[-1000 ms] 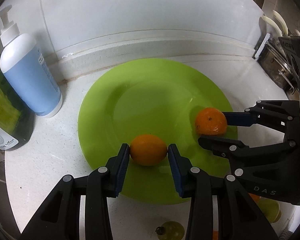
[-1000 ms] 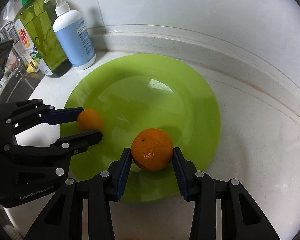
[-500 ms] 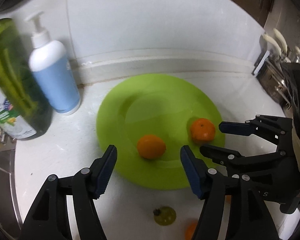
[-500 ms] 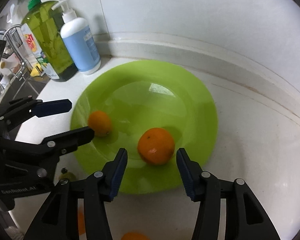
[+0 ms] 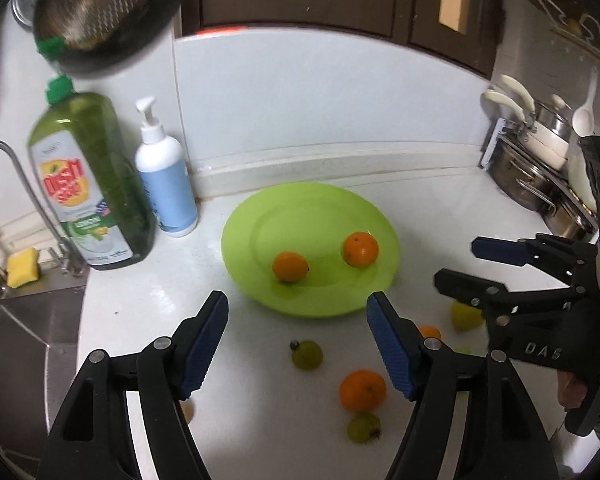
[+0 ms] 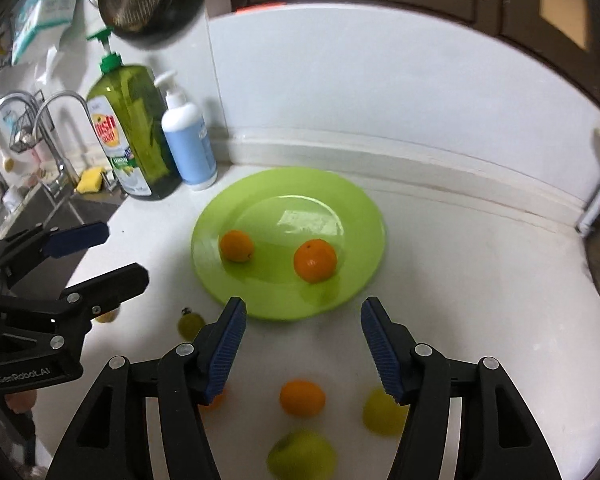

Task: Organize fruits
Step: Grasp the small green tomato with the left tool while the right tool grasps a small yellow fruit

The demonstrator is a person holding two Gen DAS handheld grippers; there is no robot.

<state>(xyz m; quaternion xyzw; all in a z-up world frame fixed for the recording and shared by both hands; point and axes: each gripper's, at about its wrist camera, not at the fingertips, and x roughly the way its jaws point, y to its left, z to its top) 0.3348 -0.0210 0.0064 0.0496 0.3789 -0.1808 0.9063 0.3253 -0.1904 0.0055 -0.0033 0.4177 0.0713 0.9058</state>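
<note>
A green plate (image 5: 284, 216) (image 6: 340, 196) on the white counter holds two oranges: one at its left (image 5: 289, 266) (image 6: 236, 245), one at its right (image 5: 360, 249) (image 6: 314, 260). My left gripper (image 5: 296, 312) is open and empty, raised short of the plate's near rim; it also shows in the right wrist view (image 6: 116, 252). My right gripper (image 6: 302, 316) is open and empty, also back from the plate; it shows in the left wrist view (image 5: 456, 264). Loose on the counter lie an orange (image 5: 362, 390) (image 6: 302, 397) and several green fruits (image 5: 307, 355) (image 6: 302, 454).
A green dish-soap bottle (image 5: 92, 184) and a white-and-blue pump bottle (image 5: 166, 184) stand left of the plate by the wall. A sink with a tap (image 6: 56, 120) and a yellow sponge (image 5: 22, 267) is at the left. Steel pots (image 5: 540, 168) stand at the right.
Both grippers opened, let go of their oranges on the plate, and pulled up and back. The loose fruit on the near counter has come into view.
</note>
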